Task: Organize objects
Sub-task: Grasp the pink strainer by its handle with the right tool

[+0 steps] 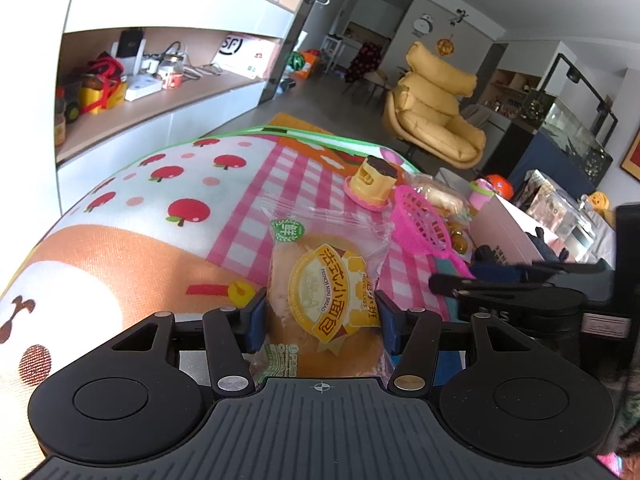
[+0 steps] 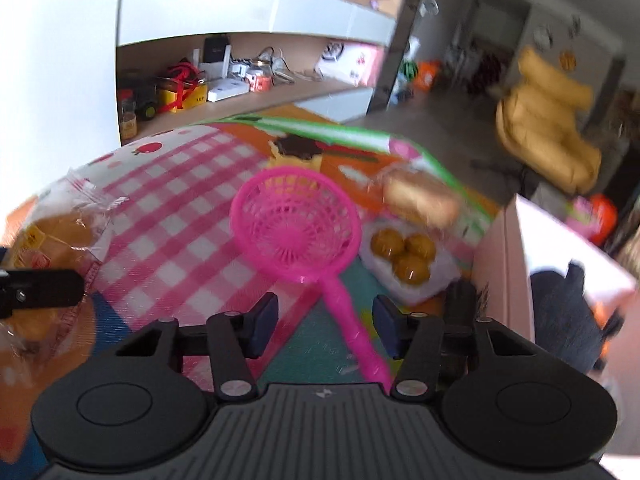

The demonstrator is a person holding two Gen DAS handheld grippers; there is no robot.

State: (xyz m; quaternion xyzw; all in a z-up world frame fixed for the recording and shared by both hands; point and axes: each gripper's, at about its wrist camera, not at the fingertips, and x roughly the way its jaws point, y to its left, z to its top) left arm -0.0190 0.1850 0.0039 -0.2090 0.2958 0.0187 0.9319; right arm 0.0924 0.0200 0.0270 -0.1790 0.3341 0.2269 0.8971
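Note:
My left gripper (image 1: pixel 322 320) is shut on a packaged French mini bread (image 1: pixel 324 284), its blue pads pressing both sides of the clear wrapper, just above the picnic mat (image 1: pixel 168 208). The bread also shows at the left of the right wrist view (image 2: pixel 60 236). My right gripper (image 2: pixel 325 324) is open, its fingers either side of the handle of a pink toy strainer (image 2: pixel 298 224) that lies on the mat; the strainer shows in the left wrist view too (image 1: pixel 420 220). A yellow toy pudding (image 1: pixel 374 182) stands further back.
A pack of round brown buns (image 2: pixel 404 254) and another wrapped bread (image 2: pixel 420 196) lie right of the strainer. A pink box (image 2: pixel 516 256) stands at the right. A shelf unit (image 1: pixel 160 92) is behind, a yellow armchair (image 1: pixel 436 108) beyond the mat.

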